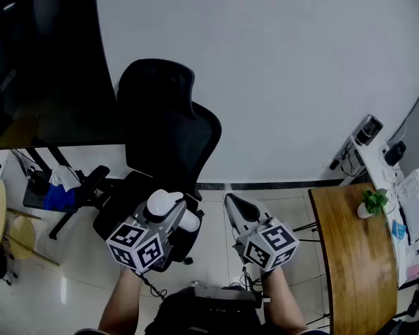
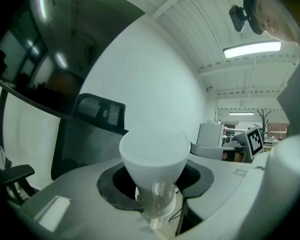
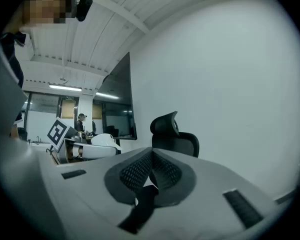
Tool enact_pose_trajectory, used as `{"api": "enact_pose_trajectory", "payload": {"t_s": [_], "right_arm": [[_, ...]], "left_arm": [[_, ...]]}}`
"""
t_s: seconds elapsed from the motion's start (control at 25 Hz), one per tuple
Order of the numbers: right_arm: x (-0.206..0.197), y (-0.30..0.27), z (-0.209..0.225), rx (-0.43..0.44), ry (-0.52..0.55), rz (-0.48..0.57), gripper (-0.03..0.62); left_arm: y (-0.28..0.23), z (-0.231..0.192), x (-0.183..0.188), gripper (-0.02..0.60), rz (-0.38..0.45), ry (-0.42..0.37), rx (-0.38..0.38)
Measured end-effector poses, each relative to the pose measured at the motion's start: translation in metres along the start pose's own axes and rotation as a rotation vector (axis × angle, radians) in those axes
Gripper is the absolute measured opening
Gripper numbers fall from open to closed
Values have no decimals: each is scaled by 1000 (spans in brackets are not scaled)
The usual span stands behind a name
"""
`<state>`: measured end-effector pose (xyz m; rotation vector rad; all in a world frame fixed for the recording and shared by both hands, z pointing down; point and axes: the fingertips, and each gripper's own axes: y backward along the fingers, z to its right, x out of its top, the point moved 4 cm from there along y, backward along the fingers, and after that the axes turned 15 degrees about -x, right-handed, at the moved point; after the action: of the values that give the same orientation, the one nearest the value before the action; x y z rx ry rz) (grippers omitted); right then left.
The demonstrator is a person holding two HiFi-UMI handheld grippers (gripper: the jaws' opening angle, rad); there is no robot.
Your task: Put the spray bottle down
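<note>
The spray bottle point(image 1: 169, 206) is white and held up in the air in front of the person, with my left gripper point(image 1: 179, 219) shut on it. In the left gripper view its white cone-shaped top point(image 2: 154, 156) stands upright above a clear neck, pinched between the jaws of the left gripper point(image 2: 156, 206). My right gripper point(image 1: 232, 204) is held beside it to the right and touches nothing. Its jaws meet at the tips with nothing between them in the right gripper view point(image 3: 150, 170). The bottle's lower body is hidden.
A black office chair point(image 1: 169, 128) stands right ahead against a white wall. To the right is a wooden table point(image 1: 346, 260) with a small potted plant point(image 1: 372, 202). A large dark screen point(image 1: 42, 61) fills the left, with a blue item point(image 1: 56, 195) below it.
</note>
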<state>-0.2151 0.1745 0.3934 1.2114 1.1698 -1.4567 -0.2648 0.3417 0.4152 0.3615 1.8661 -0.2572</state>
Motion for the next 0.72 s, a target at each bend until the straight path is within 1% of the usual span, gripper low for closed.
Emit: {"api": "enact_pose_trajectory", "payload": {"t_s": [0.16,0.28,0.48,0.72], "right_arm": [[4,5,11,-24,-2,9,2],[4,14,28,-66,-18,9,2],[5,38,70,-155,-44,21,2],[5,74,130,-275,-82,38,2]], "left_arm": [[-17,3,7,190,-7,-21,-27],[-37,10,7,190,-20,-24,-64],[-83,32,3,190,-58,-34,-148],[-154,67,-7,190,-107,-44,-270]]}}
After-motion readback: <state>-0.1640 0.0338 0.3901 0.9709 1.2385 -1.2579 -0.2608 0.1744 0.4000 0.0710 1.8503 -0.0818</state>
